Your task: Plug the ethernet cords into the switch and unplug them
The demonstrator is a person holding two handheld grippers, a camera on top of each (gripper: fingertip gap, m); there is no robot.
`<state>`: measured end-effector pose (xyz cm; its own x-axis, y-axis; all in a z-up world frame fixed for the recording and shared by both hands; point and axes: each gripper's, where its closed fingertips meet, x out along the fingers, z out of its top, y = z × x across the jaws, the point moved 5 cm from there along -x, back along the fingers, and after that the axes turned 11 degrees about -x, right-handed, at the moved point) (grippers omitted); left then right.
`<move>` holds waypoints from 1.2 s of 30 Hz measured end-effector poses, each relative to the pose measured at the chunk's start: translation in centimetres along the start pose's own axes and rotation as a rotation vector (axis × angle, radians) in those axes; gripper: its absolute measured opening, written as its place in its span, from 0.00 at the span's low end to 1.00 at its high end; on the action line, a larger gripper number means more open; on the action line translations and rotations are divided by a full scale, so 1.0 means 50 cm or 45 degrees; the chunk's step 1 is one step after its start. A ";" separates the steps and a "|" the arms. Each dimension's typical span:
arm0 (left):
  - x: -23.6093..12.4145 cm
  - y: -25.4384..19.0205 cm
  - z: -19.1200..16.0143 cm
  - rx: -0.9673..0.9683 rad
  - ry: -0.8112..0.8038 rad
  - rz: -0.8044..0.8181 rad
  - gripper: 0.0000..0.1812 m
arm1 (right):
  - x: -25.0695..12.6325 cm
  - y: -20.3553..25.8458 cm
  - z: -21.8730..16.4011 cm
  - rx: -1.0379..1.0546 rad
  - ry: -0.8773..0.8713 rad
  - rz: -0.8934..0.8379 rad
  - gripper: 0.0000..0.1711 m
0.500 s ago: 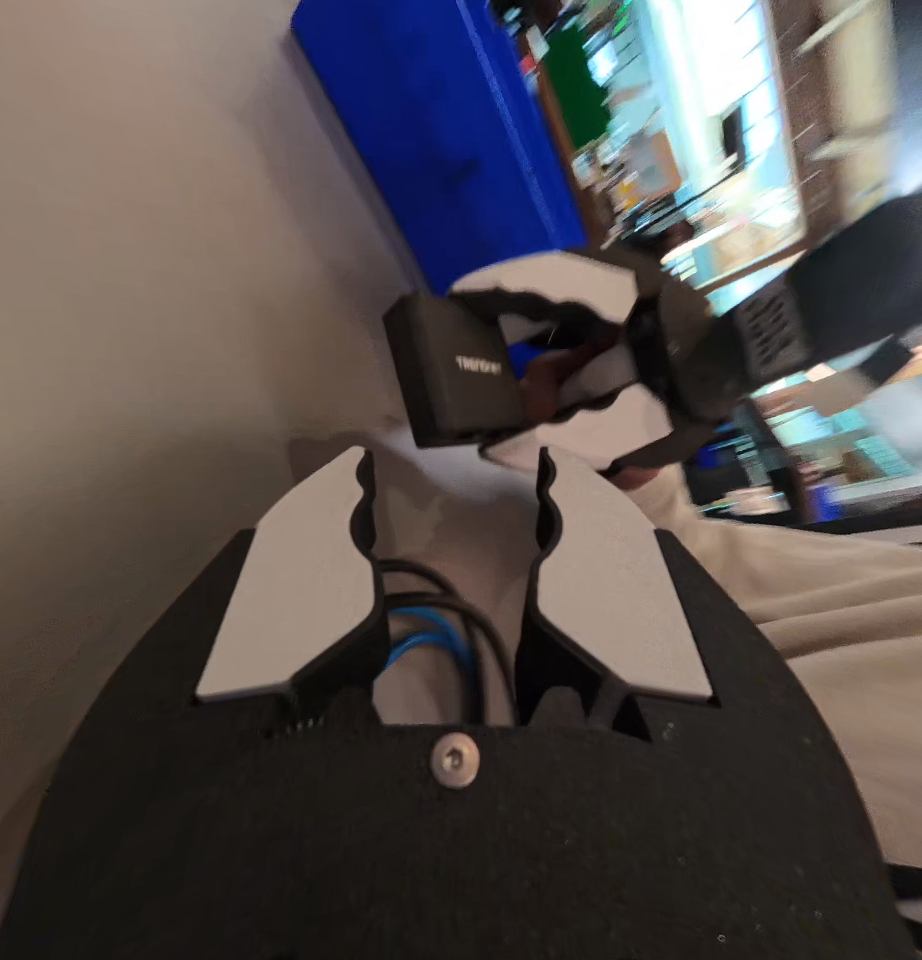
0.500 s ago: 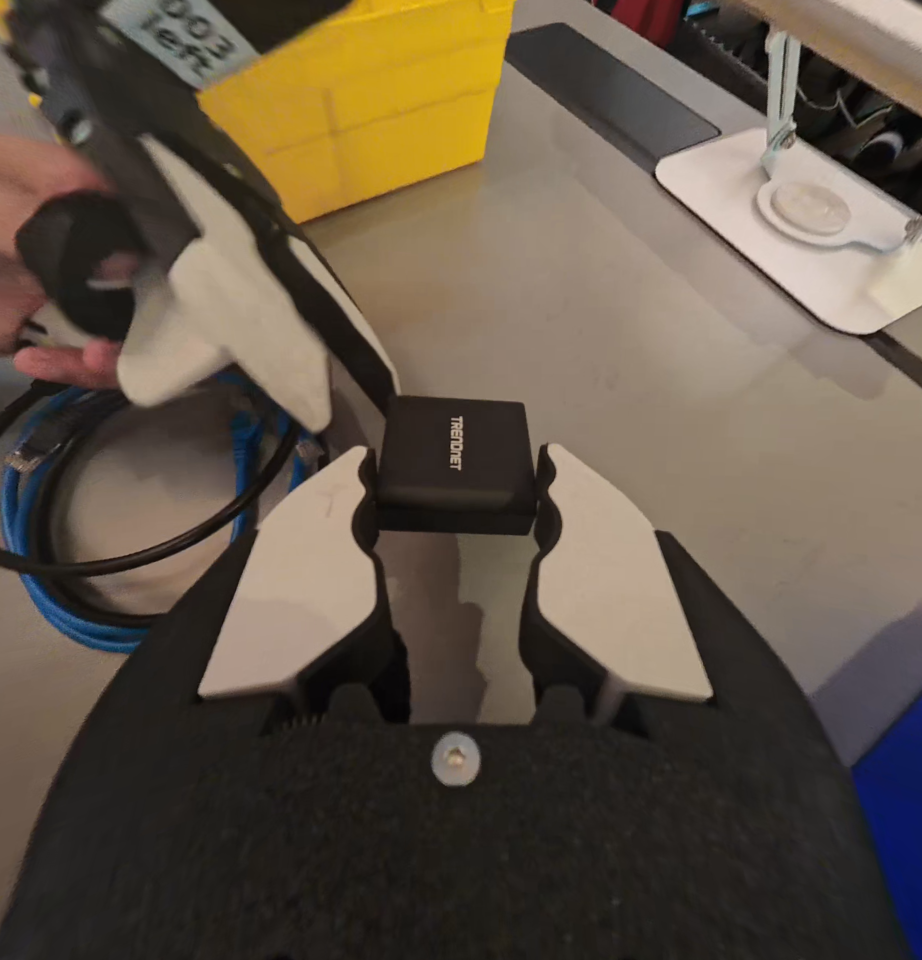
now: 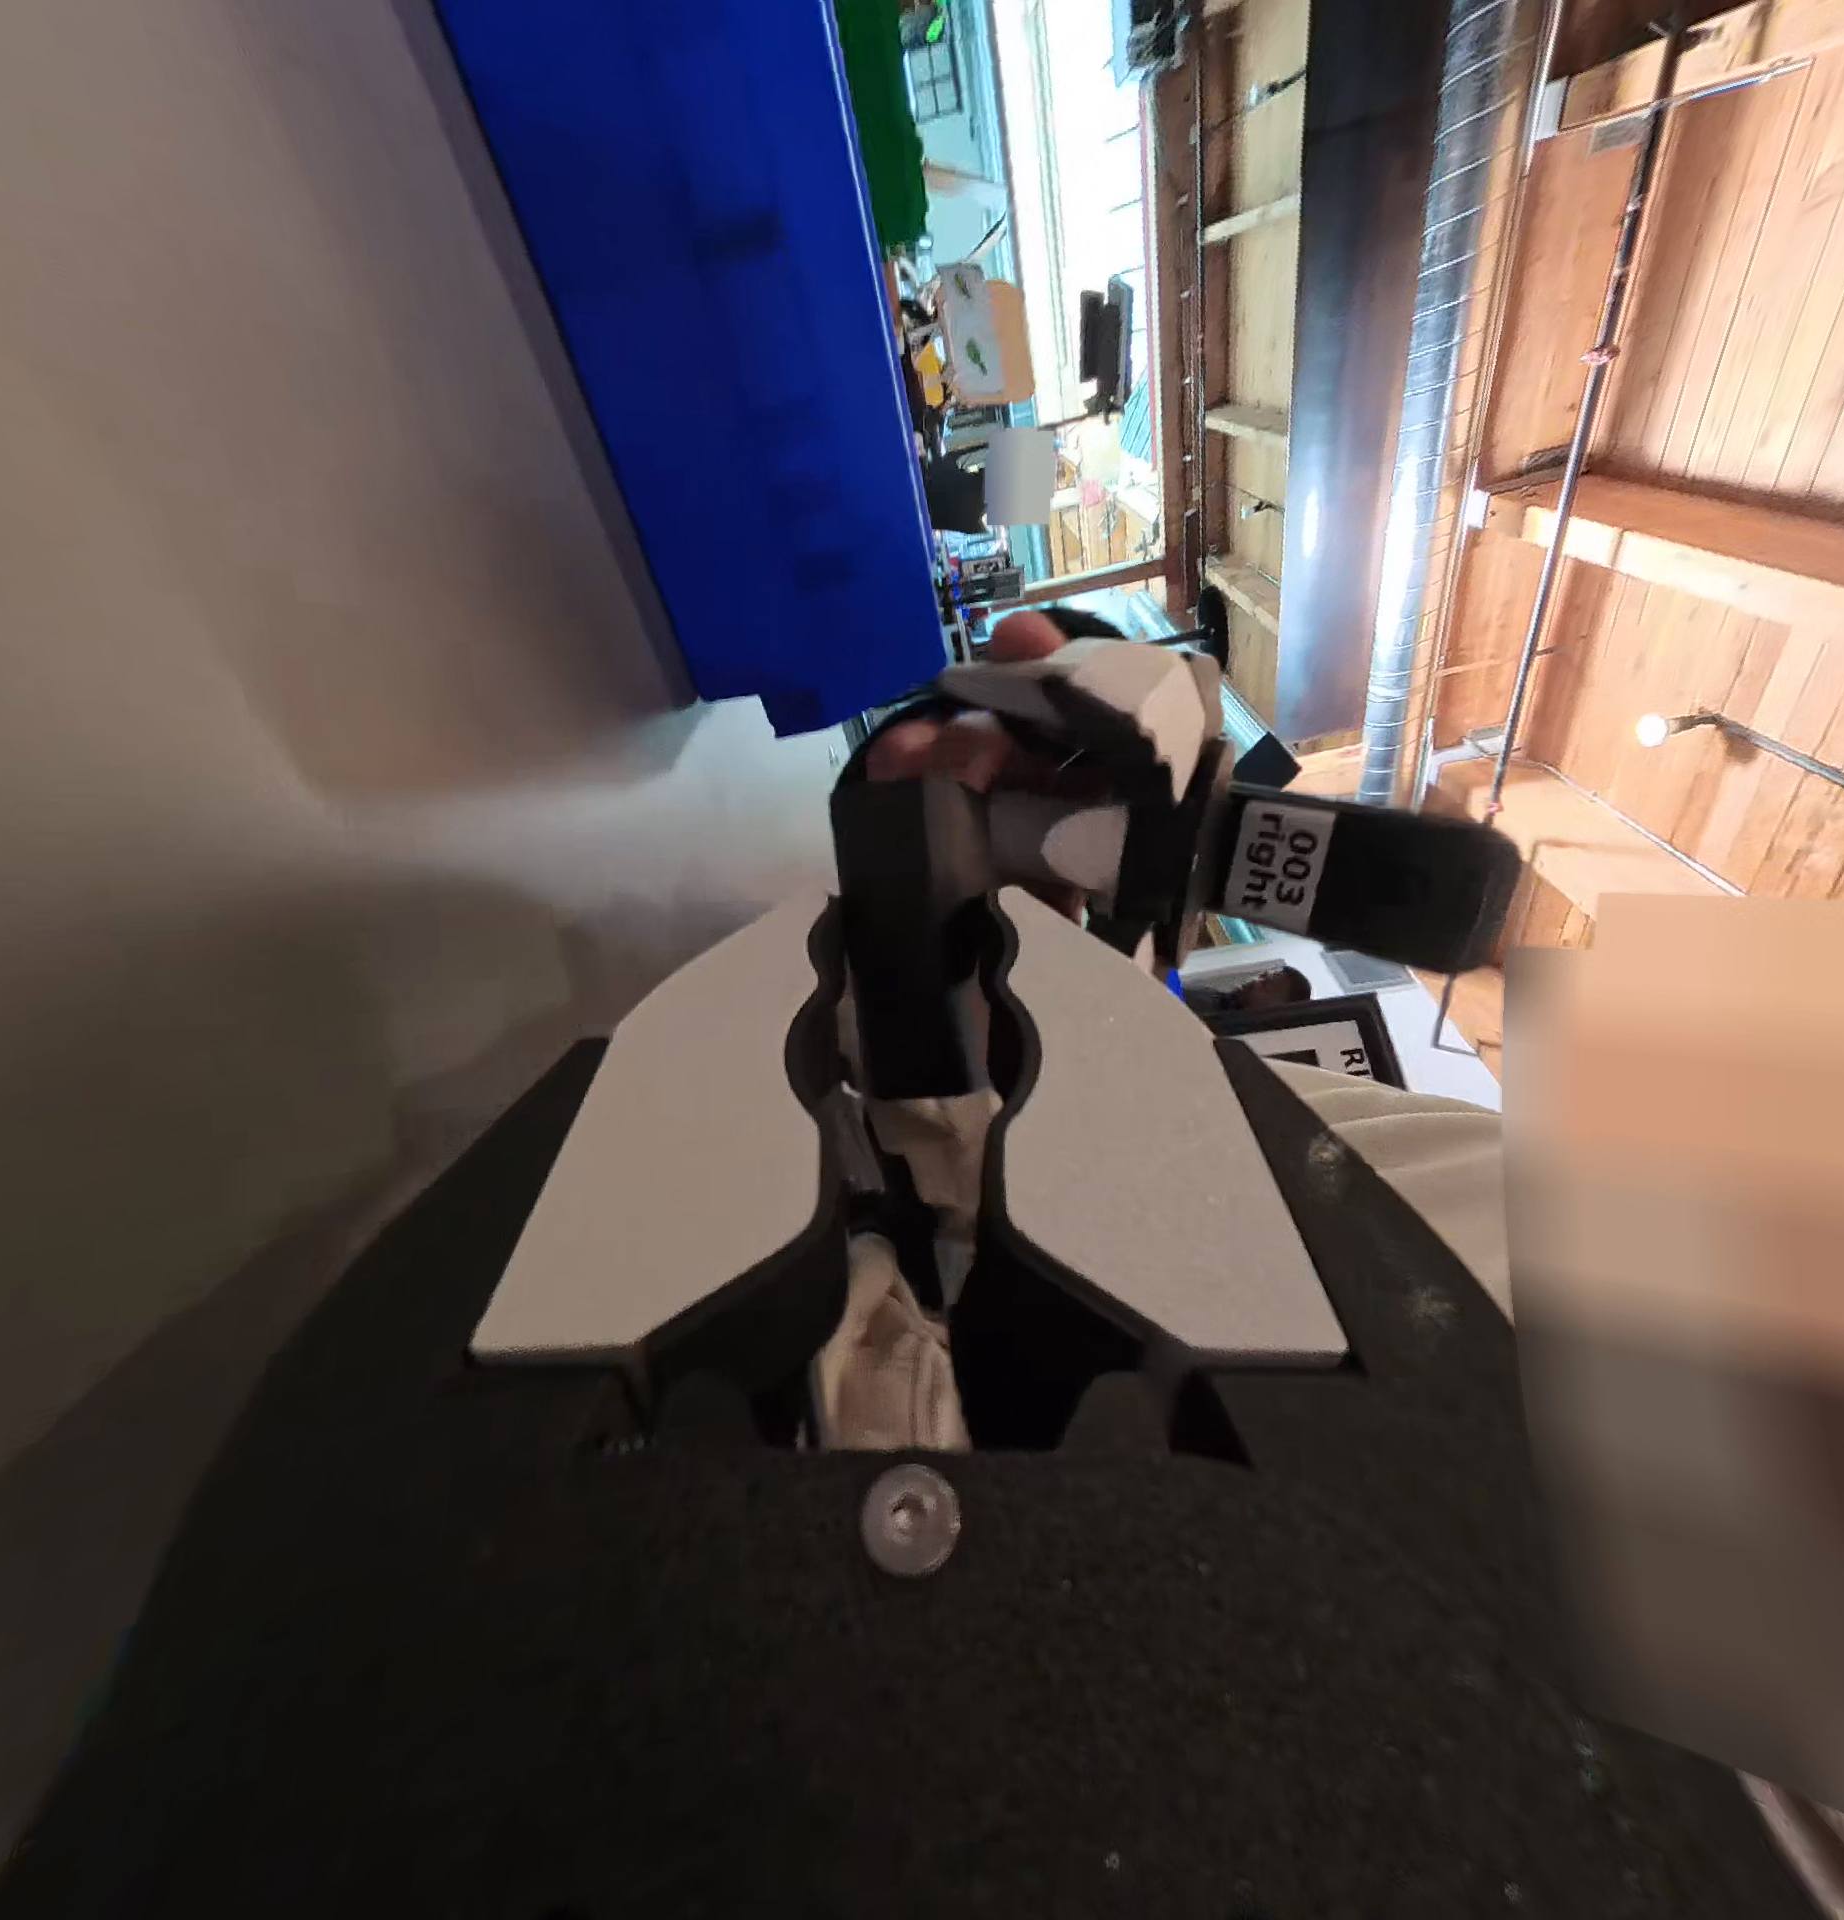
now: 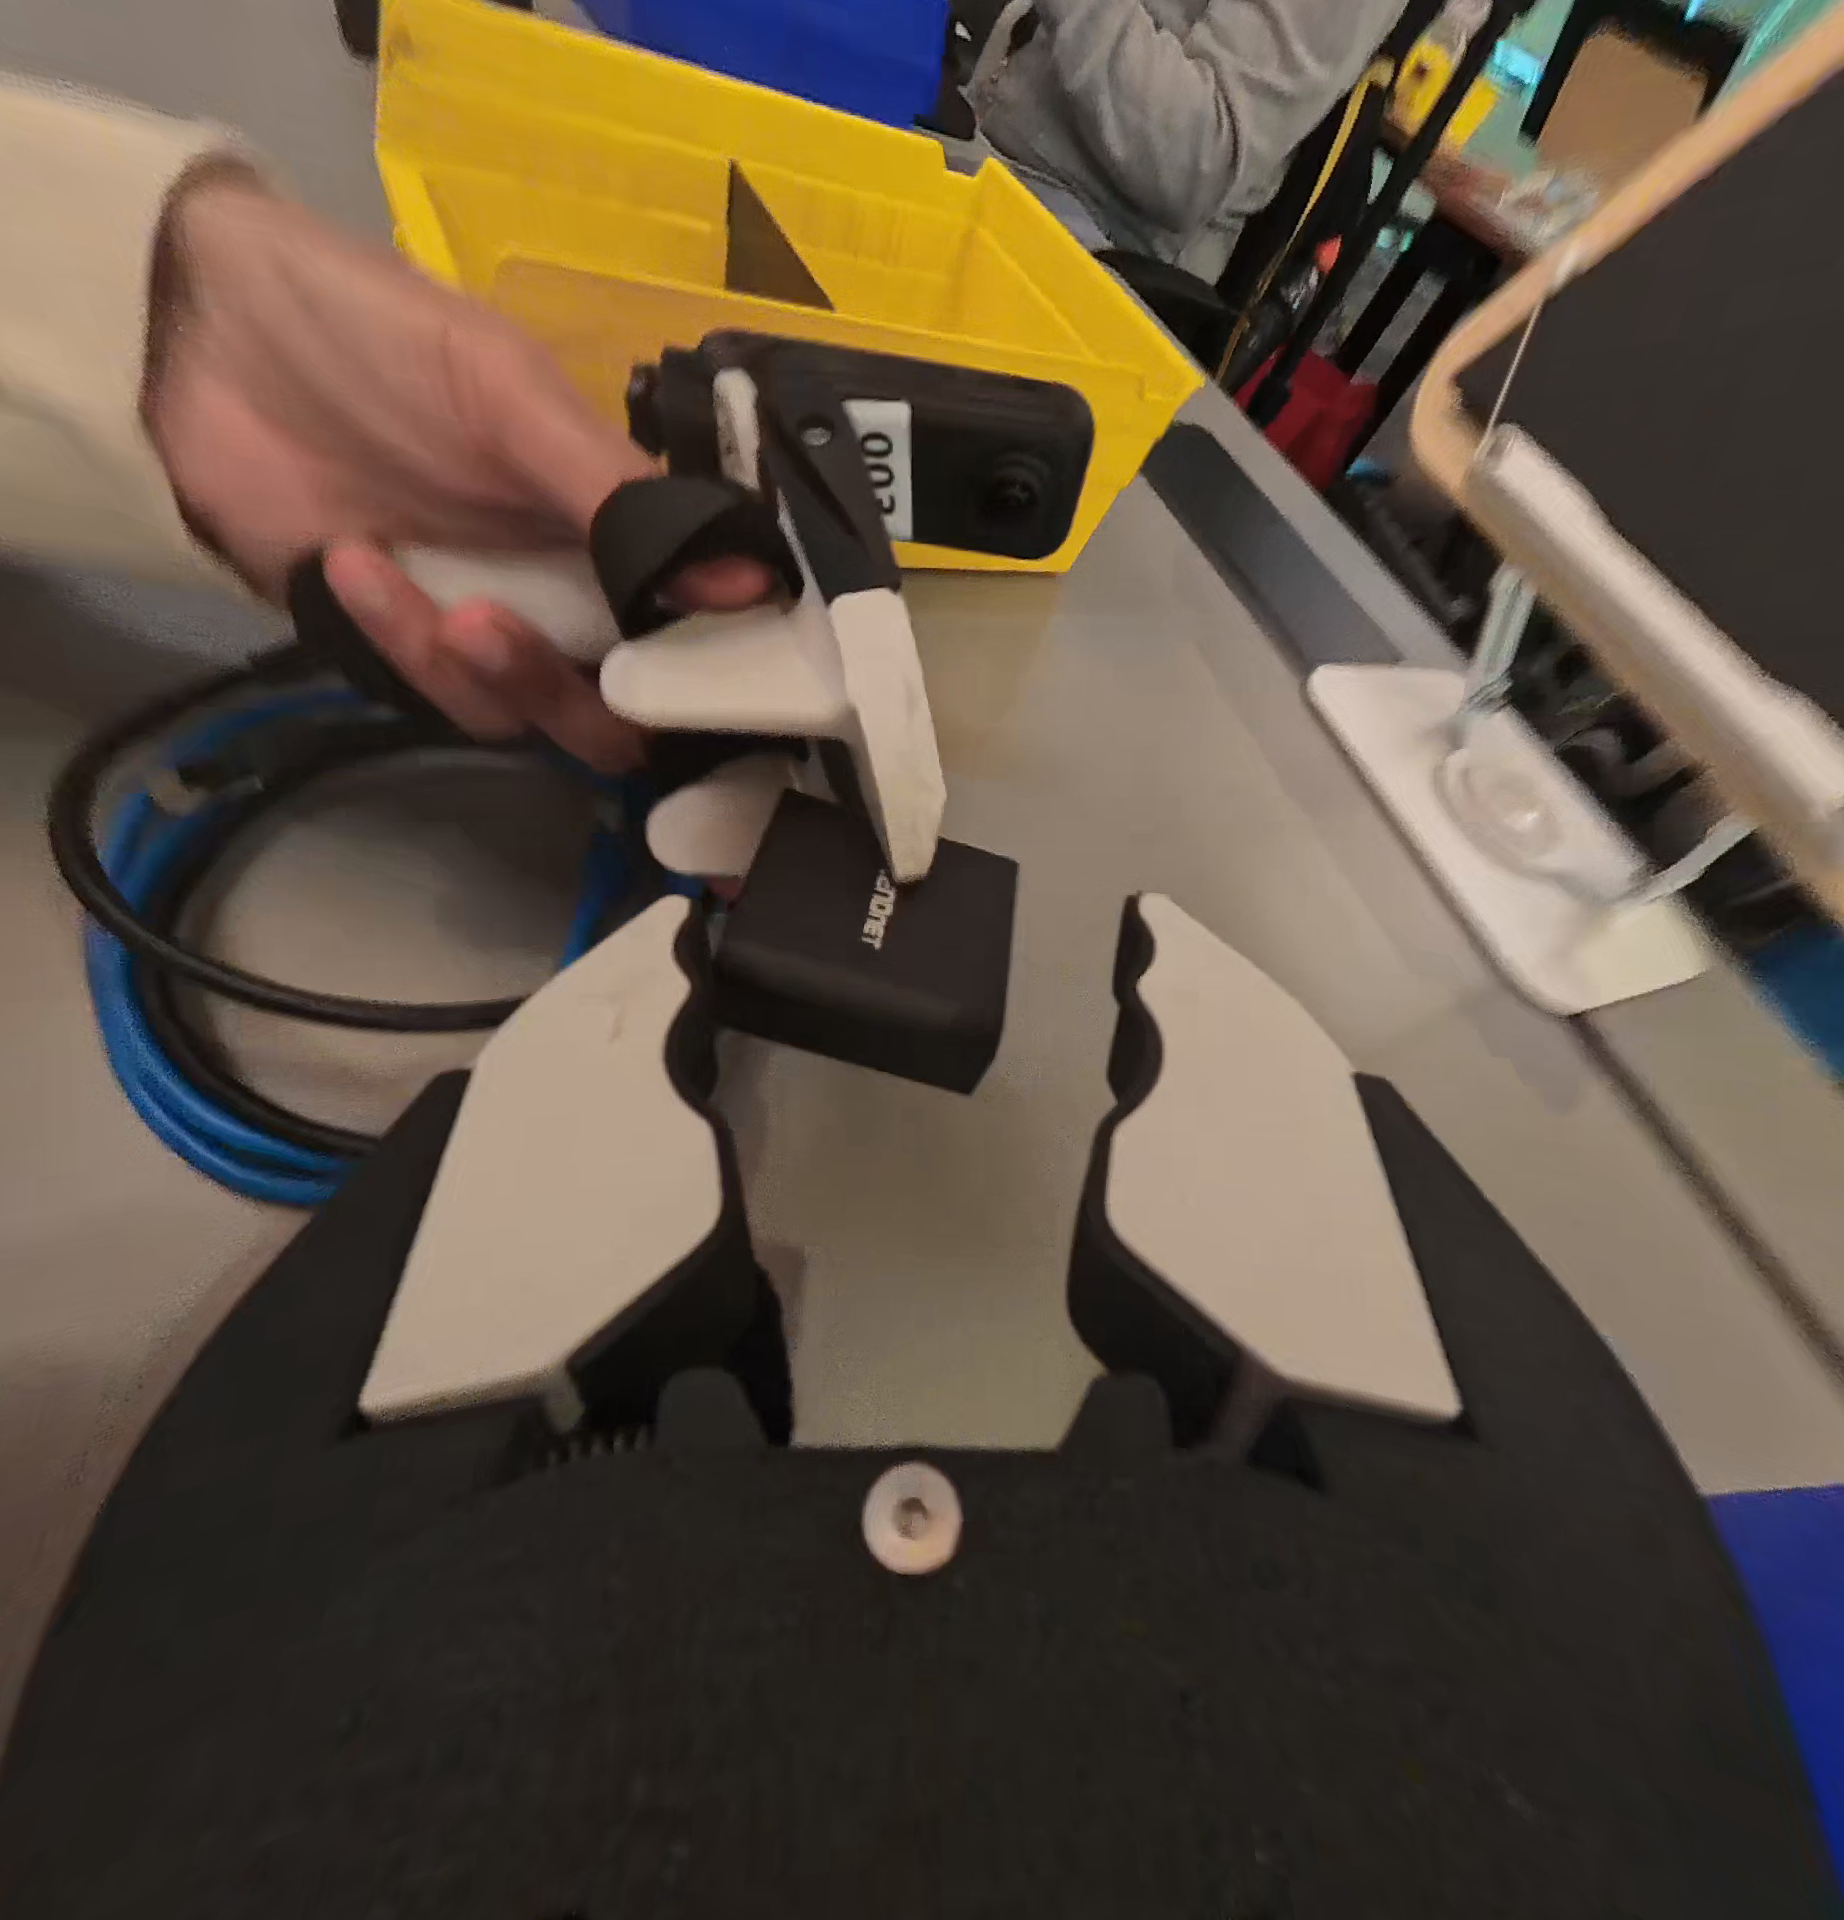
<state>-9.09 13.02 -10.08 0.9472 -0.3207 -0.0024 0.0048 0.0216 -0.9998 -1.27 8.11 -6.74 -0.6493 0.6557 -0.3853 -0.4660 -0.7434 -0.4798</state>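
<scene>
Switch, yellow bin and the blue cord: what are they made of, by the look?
Switch: looks like matte black plastic, with rounded moulded edges and no shine; painted metal can't be ruled out. Yellow bin: likely glossy moulded plastic, with uniform colour and stepped walls. Blue cord: a smooth, flexible rubbery jacket, probably PVC, lying in a loose coil.

Switch (image 4: 864, 966) on table (image 4: 1157, 748); cords (image 4: 170, 997) left; bin (image 4: 793, 260) behind.
</scene>
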 end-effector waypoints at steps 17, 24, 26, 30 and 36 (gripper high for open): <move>0.022 -0.047 -0.022 -0.288 0.191 -0.191 0.12 | -0.016 0.012 0.027 -1.253 0.265 -0.138 0.16; -0.031 -0.077 0.002 0.270 -0.078 0.217 0.14 | -0.014 -0.018 0.013 -0.912 0.330 -0.130 0.14; -0.037 -0.091 -0.010 0.424 -0.070 0.288 0.19 | -0.012 -0.009 0.015 -0.788 0.286 -0.064 0.14; -0.018 -0.092 -0.045 0.471 0.059 0.147 0.26 | -0.004 0.006 0.037 -0.598 0.137 0.007 0.14; -0.012 -0.068 -0.054 0.474 0.084 0.181 0.28 | 0.007 0.021 0.027 -0.584 0.157 0.065 0.14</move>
<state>-10.53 10.60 -6.75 0.9243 -0.3493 -0.1537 0.0022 0.4076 -0.9132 -2.80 7.39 -6.31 -0.5756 0.6510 -0.4949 -0.1040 -0.6586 -0.7453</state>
